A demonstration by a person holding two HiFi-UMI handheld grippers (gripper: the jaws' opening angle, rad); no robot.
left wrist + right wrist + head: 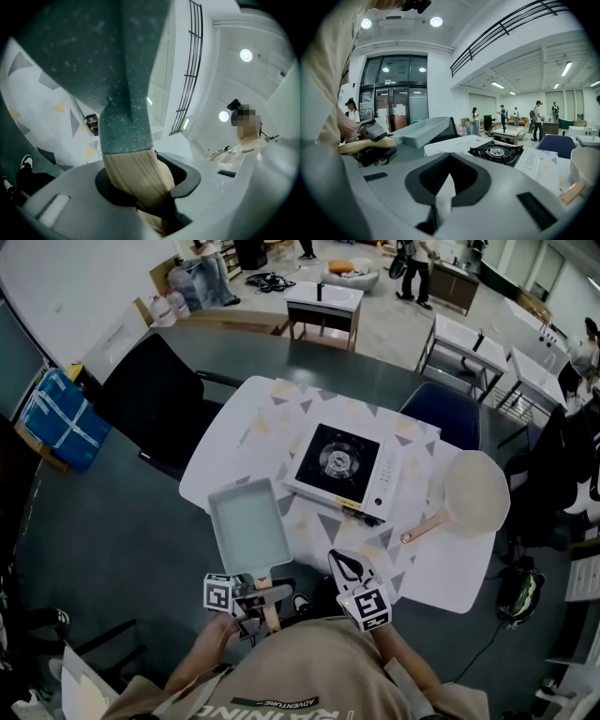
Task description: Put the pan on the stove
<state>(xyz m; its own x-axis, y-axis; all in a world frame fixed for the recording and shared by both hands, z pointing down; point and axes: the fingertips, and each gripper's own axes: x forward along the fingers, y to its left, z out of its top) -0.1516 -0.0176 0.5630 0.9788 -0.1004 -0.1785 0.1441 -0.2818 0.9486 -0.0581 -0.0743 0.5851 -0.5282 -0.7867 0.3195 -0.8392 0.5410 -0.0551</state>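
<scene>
Left tool (pixel 144 186) clamped on the wooden handle (pixel 136 171) of the pan (pixel 248 526); the handle sits in the hollow between the jaws, gripped tight. Right tool (pixel 346 565) jaws together or all but, nothing between them; it hangs idle over the table's near edge, pointing toward the stove (pixel 339 463).

Pan is off the table (pixel 450 570). The right gripper view shows it in the air, front end tipped up, over the near-left corner. It's just left of the stove and not over the burner.

Progress: grasp done and pan lifted. Left to do, as I judge it: carry it right and forward over the burner, level it, set it down, release.

Pan look: rectangular, shallow, grey-blue with fine speckle on the underside, straight walls, pale wood handle, empty inside.

Stove: single black burner in a white body, square to the table, top bare.

Also there: a round cream pan (pixel 475 491) with a wood handle at the table's right edge, well apart from both tools.
</scene>
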